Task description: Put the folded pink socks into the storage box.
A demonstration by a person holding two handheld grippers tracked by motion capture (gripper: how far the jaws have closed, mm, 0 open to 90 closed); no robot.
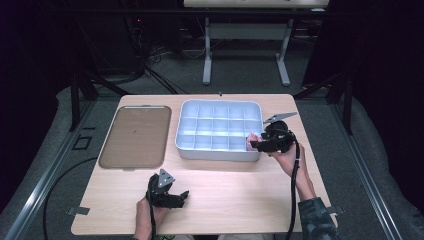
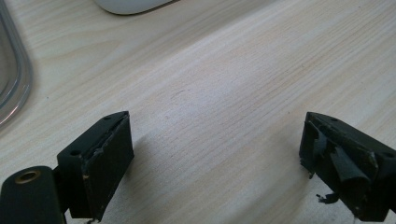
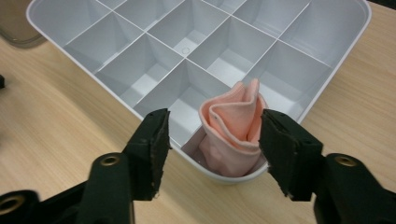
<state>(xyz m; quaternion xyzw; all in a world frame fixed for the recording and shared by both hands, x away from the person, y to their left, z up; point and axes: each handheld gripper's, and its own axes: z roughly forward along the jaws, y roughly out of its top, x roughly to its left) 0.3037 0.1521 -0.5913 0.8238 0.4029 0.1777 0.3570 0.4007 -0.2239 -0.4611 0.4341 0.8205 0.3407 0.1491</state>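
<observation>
A folded pink cloth [image 3: 233, 135] stands upright in the near right corner compartment of the white divided tray [image 3: 348, 49]. My right gripper [image 3: 212, 130] is open just above that corner, one jaw on each side of the cloth; the left jaw is clearly apart from it and the right one sits close beside it. From above, the right gripper [image 1: 254, 144] is at the tray's [image 1: 218, 103] right front corner, by the cloth [image 1: 251, 138]. My left gripper [image 1: 181, 197] rests low over the table front, open. Bare wood lies between its jaws [image 2: 215, 140].
A flat brown tray [image 1: 135, 136] lies left of the white tray; its rim [image 2: 14, 79] curves along the left edge of the left gripper view. The white tray's other compartments look empty. Behind the table stands a white desk frame [image 1: 245, 75] on the grey floor.
</observation>
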